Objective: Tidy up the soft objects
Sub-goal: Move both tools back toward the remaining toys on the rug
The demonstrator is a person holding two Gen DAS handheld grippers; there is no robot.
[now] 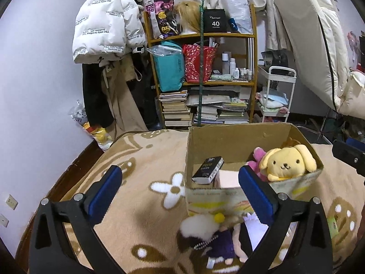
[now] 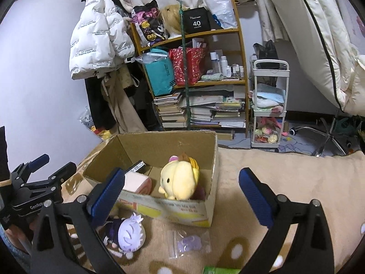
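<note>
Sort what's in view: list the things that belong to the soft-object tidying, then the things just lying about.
Job:
cardboard box
yellow dog plush inside it
white-haired doll on the blanket
small bagged purple plush
left gripper and right gripper, both open

Lying about:
bookshelf
white puffer jacket
white trolley

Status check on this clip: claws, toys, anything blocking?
Both claws open, empty. Yellow plush in box; white-haired doll outside on blanket. Nothing blocking.

Yellow dog plush (image 2: 179, 179) in cardboard box (image 2: 182, 210); white-haired doll (image 2: 131, 233) outside
</note>
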